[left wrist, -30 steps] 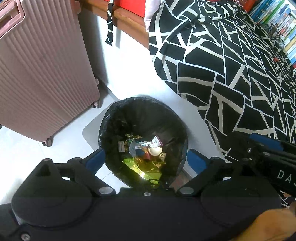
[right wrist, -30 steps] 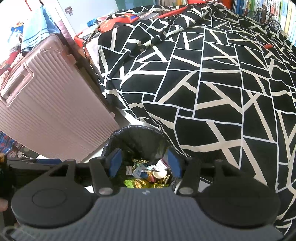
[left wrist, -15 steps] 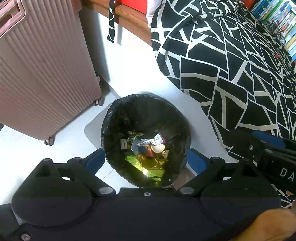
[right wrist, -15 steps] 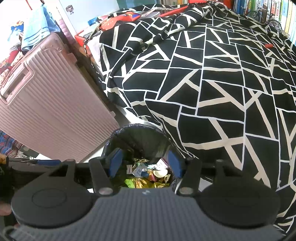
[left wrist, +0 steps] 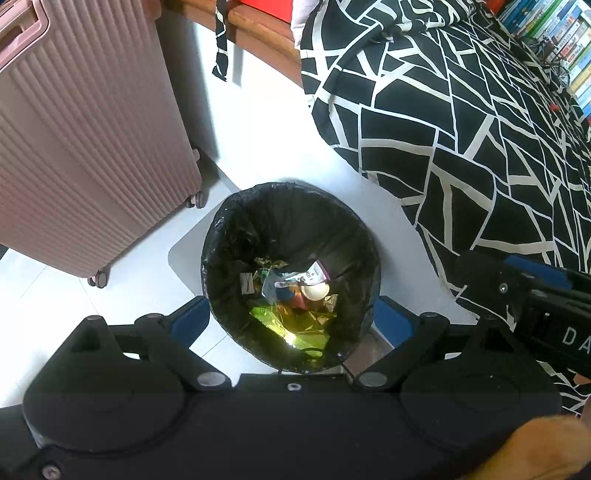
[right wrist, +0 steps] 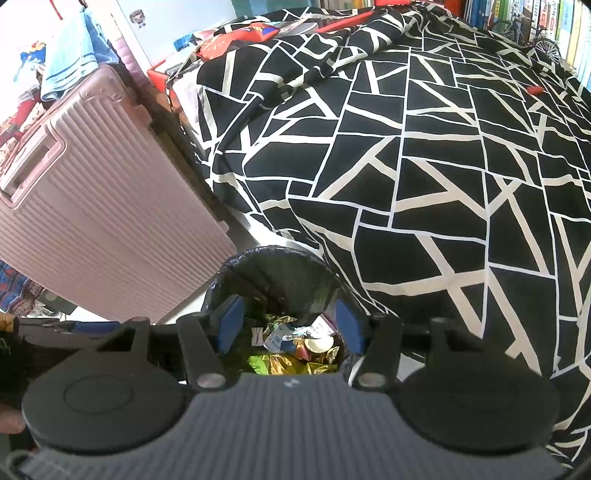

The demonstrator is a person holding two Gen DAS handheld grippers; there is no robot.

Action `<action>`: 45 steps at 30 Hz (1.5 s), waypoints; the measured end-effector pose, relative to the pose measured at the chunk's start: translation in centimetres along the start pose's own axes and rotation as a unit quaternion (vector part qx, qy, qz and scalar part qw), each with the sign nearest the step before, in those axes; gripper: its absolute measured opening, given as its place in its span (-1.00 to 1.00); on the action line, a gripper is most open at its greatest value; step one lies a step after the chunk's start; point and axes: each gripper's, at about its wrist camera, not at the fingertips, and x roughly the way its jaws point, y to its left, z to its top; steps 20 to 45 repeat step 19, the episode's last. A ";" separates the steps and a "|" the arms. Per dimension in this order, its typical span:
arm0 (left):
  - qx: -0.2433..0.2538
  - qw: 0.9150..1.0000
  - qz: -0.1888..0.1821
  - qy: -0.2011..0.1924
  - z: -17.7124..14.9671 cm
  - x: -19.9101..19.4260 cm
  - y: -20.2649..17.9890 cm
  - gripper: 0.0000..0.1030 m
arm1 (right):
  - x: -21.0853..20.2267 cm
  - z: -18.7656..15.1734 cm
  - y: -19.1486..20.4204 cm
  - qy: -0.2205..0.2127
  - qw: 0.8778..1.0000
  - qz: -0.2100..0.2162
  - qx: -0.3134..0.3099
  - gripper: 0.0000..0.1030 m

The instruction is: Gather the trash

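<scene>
A round bin lined with a black bag [left wrist: 236, 236] stands on the white floor between a suitcase and a bed. Crumpled wrappers, gold and green foil and a pale round lid [left wrist: 316, 291] lie in its bottom. My left gripper [left wrist: 291, 323] hangs open above the bin's near rim, nothing between its blue pads. My right gripper [right wrist: 288, 325] is also open over the bin [right wrist: 280, 262], looking down at the same trash [right wrist: 295, 350]. The right gripper's body shows at the right edge of the left wrist view.
A pink ribbed suitcase [left wrist: 85, 129] on wheels stands left of the bin. A bed with a black and white patterned cover [right wrist: 424, 166] fills the right side. Bookshelves [right wrist: 535, 26] run along the far wall. A small red item [right wrist: 534, 89] lies on the bed.
Both grippers have risen and drawn back slightly, so the bin looks smaller and lower in both views. Both stay open and empty.
</scene>
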 end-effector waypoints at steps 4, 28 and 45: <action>0.000 1.000 0.000 0.000 -0.1 0.0 -0.1 0.84 | 0.0 -0.1 0.0 0.000 1.000 0.000 0.000 0.35; 0.012 1.000 -0.012 -0.004 -0.4 -0.2 -0.7 0.84 | -0.2 -0.2 -0.8 -0.004 1.000 -0.005 0.008 0.41; 0.012 1.000 -0.012 -0.004 -0.4 -0.2 -0.7 0.84 | -0.2 -0.2 -0.8 -0.004 1.000 -0.005 0.008 0.41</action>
